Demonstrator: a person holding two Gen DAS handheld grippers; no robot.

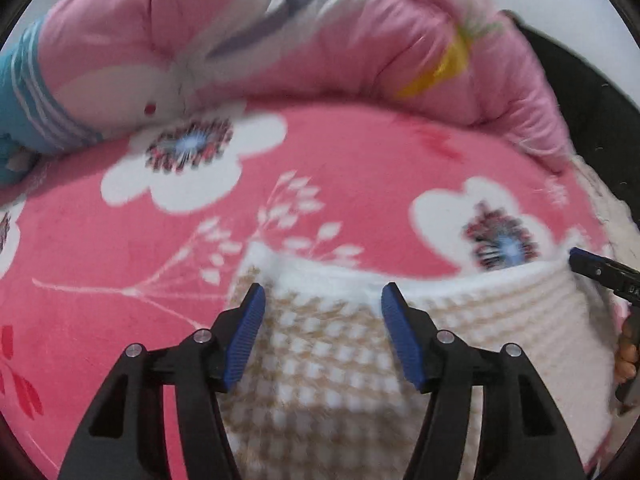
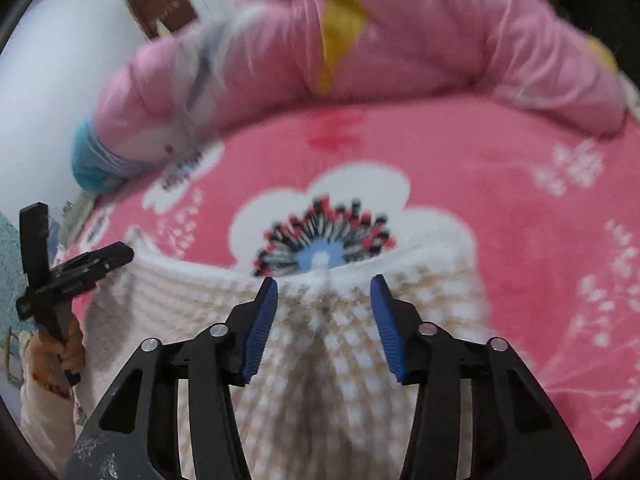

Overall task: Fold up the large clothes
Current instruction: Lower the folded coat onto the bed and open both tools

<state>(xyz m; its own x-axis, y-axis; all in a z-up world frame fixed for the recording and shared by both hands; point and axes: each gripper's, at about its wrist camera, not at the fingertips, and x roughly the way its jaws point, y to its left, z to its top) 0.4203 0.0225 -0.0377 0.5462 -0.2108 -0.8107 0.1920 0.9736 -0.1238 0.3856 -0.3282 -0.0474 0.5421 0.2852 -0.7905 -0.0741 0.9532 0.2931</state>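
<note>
My left claw point(image 1: 322, 300) hangs spread, pinching nothing, over the checked knit garment point(image 1: 320, 360) at lower centre; my right claw point(image 2: 324, 292) likewise. I judge a fold just laid; next, grip fresh edges.

A white and beige knitted garment point(image 1: 344, 364) lies flat on a pink flowered blanket point(image 1: 120, 248). Much of it carries a small check pattern of beige and white squares; the part toward 3 o'clock in the left wrist view is plain cream ribbed knit. Its far edge is a white folded band running roughly from 9 to 3 o'clock, sagging slightly in the middle. In the right wrist view the same garment point(image 2: 328, 360) fills the 6 o'clock area, its far edge overlapping a white printed flower.
</note>
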